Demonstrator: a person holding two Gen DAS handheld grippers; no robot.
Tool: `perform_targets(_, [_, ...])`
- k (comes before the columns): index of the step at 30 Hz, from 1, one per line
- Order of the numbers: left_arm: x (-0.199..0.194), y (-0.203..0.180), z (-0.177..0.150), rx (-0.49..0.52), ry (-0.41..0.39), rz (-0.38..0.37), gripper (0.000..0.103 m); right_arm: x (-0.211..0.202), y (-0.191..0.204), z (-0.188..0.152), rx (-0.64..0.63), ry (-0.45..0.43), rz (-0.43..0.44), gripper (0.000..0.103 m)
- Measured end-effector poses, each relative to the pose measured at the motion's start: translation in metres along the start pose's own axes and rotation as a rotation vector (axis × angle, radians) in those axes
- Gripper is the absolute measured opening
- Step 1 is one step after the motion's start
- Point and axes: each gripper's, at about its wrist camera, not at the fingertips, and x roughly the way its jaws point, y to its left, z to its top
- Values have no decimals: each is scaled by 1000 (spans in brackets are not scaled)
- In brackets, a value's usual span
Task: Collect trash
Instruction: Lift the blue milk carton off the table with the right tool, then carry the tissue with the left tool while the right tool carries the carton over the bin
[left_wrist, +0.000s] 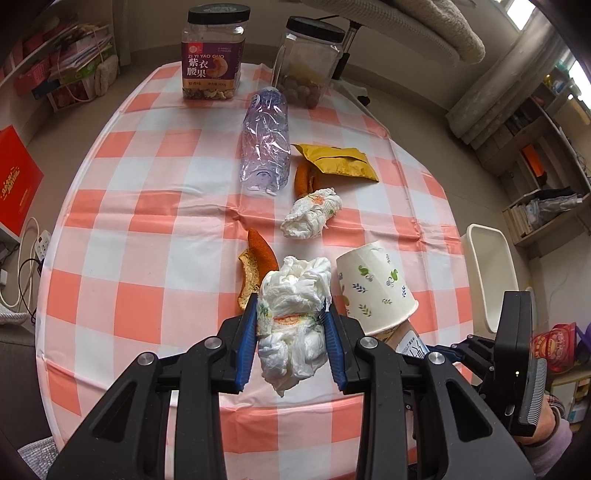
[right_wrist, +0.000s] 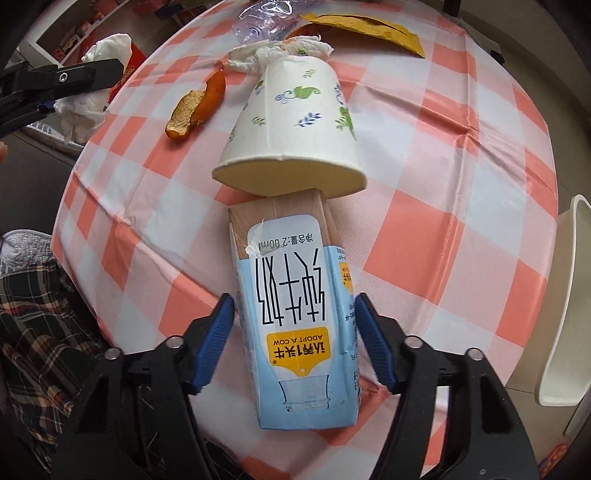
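My left gripper (left_wrist: 291, 302) is shut on a crumpled white tissue (left_wrist: 295, 332) and holds it above the checked tablecloth (left_wrist: 129, 258). Right of it a paper cup (left_wrist: 373, 284) lies on its side, its rim over the top end of a blue and white milk carton (right_wrist: 291, 350). My right gripper (right_wrist: 293, 298) points steeply down and straddles the carton, open, with a thin gap at each blue pad. An orange peel (left_wrist: 255, 266) lies left of the cup. Farther back lie a second tissue (left_wrist: 314, 212), another peel (left_wrist: 304, 179), a yellow wrapper (left_wrist: 340, 160) and a crushed plastic bottle (left_wrist: 264, 144).
Two lidded snack jars (left_wrist: 212, 55) (left_wrist: 308, 66) stand at the table's far edge. A white bin (left_wrist: 491, 273) sits just off the right edge. Shelves line the walls, and a person's plaid-clad lap (right_wrist: 44, 332) is at the near edge.
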Motion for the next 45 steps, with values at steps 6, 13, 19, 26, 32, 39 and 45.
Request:
perform_targets(6, [-10, 7, 2, -23, -31, -7, 33, -32, 11, 1, -41, -68, 35, 55])
perform_targets(13, [-13, 3, 4, -23, -55, -1, 33, -85, 9, 13, -31, -236, 110, 55])
perform_targets(19, [-17, -8, 11, -18, -109, 0, 33, -114, -11, 16, 43, -405, 65, 55])
perform_targets(26, [-26, -27, 21, -35, -209, -19, 33, -140, -31, 8, 116, -596, -76, 55])
perform_targets(32, [-31, -52, 25, -6, -295, -19, 33, -157, -57, 1, 215, -705, -158, 55])
perform_targets(39, [-31, -87, 27, 53, -353, -22, 33, -172, -86, -13, 320, -778, -265, 55])
perform_targets(45, [-21, -119, 29, 101, -353, -51, 33, -182, -116, -29, 404, -807, -364, 55])
